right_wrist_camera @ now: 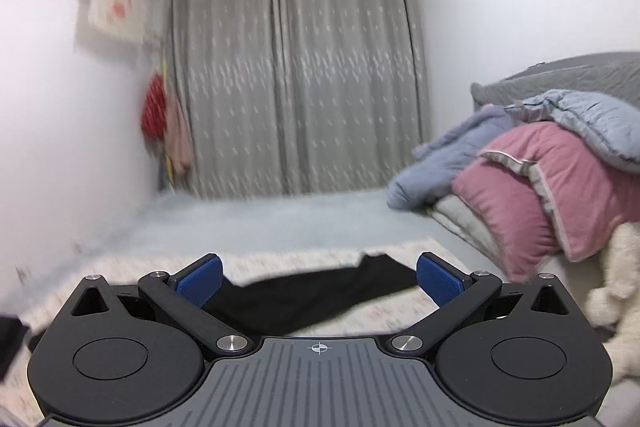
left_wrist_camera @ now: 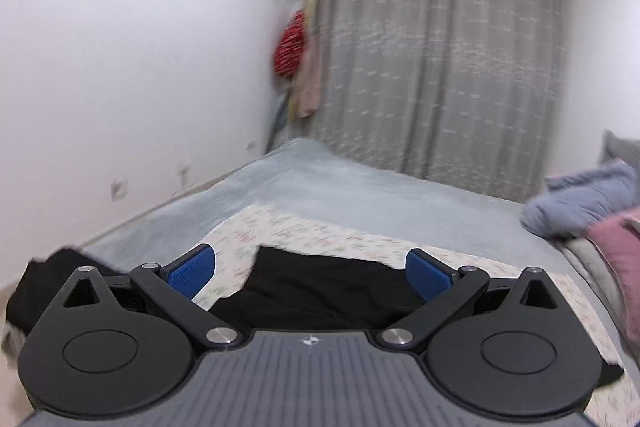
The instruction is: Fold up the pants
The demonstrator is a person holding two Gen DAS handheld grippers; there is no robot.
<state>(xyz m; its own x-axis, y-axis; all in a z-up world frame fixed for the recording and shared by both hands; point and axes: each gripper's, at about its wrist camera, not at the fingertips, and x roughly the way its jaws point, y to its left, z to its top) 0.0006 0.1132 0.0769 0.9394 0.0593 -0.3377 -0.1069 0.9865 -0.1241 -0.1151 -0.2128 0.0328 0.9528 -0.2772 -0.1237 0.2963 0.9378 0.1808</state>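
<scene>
Your left gripper (left_wrist_camera: 310,273) and right gripper (right_wrist_camera: 318,277) gape empty; the black fabric pants (left_wrist_camera: 320,291) at bottom centre look barely folded.

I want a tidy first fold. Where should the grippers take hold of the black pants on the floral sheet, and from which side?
Probably the far edge of the black pants, at its two corners. Both the left gripper and the right gripper are open, with that edge between their pads. The pants lie flat on the floral sheet, so come in low from the near side, sliding one pad under.
</scene>
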